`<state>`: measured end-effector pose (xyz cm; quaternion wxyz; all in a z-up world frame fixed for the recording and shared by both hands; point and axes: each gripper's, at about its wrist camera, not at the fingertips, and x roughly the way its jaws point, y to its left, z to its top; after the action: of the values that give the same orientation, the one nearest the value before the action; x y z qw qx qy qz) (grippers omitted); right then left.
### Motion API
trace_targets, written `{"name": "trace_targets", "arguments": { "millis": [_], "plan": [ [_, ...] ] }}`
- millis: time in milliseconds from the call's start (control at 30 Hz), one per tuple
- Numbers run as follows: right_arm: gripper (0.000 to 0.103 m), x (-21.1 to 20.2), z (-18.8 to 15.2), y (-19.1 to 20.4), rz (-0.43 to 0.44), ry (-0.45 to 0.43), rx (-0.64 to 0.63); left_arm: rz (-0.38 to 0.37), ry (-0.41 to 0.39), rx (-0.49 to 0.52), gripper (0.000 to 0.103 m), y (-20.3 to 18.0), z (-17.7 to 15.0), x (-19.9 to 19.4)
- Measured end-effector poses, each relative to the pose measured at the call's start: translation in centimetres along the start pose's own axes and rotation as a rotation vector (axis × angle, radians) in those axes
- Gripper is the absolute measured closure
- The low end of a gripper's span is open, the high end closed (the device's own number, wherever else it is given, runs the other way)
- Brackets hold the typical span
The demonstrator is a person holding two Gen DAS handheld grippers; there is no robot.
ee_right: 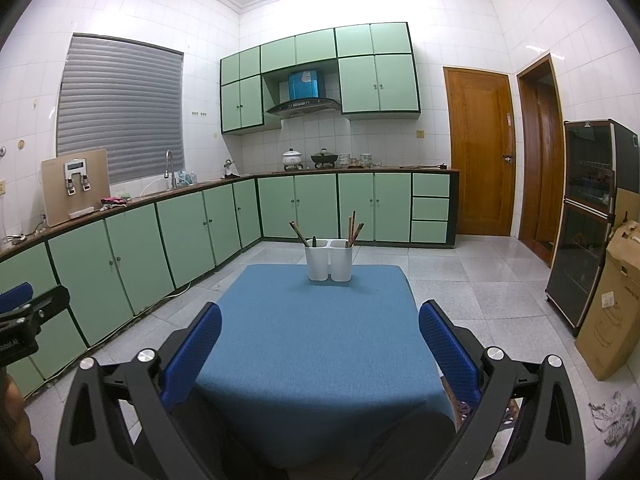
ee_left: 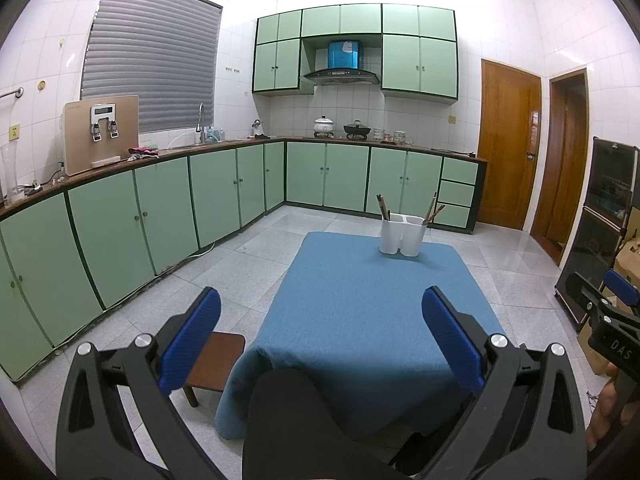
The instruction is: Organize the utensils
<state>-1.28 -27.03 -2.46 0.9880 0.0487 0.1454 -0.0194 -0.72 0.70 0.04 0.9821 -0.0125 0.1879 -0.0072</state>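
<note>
Blue-clothed table (ee_right: 320, 344), white utensil holder (ee_right: 329, 261) at far edge; green-cabinet kitchen (ee_right: 296, 206); both tongs (ee_left: 320, 340) (ee_right: 320, 344) spread, empty

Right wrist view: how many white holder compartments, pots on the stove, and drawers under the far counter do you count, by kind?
white holder compartments: 2
pots on the stove: 2
drawers: 3
Total: 7
</note>
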Motion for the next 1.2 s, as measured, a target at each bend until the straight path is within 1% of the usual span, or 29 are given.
{"name": "trace_targets", "arguments": {
  "millis": [1200],
  "plan": [
    [0.006, -0.06, -0.08, 0.13, 0.002, 0.003, 0.003, -0.003, 0.001, -0.002, 0.005, -0.28, -0.22, 0.16]
  ]
}}
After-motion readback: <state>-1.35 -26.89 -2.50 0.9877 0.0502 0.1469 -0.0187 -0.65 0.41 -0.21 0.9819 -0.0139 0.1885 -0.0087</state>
